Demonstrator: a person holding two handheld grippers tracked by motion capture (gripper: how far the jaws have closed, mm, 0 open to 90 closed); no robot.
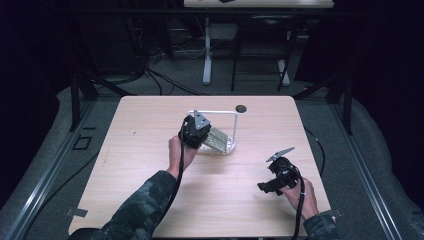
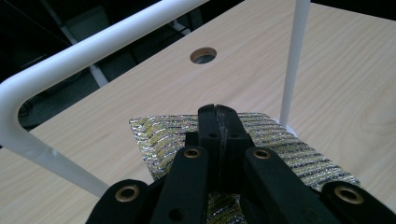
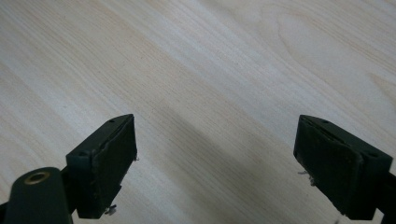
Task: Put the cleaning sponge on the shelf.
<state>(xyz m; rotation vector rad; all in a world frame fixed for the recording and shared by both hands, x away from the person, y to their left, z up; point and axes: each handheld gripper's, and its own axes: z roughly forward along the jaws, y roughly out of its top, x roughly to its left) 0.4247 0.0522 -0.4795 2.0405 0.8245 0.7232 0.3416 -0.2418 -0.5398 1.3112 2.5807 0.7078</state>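
A glittery yellow-and-silver cloth (image 1: 218, 140) (image 2: 154, 135) lies at the foot of a white tube rack (image 1: 234, 125) (image 2: 93, 46) in the middle of the table. My left gripper (image 1: 204, 138) (image 2: 218, 113) is right over the cloth, under the rack's top bar, with its jaws pressed together. No cloth shows between the tips, and I cannot tell whether they touch it. My right gripper (image 1: 264, 187) (image 3: 215, 163) is held low over bare wood at the front right, its jaws wide open and holding nothing.
A round cable hole (image 1: 241, 108) (image 2: 203, 55) sits in the wooden table (image 1: 150, 165) just behind the rack. The rack's upright post (image 2: 293, 60) stands close to the right of my left jaws. Dark floor, cables and another table's legs lie beyond the far edge.
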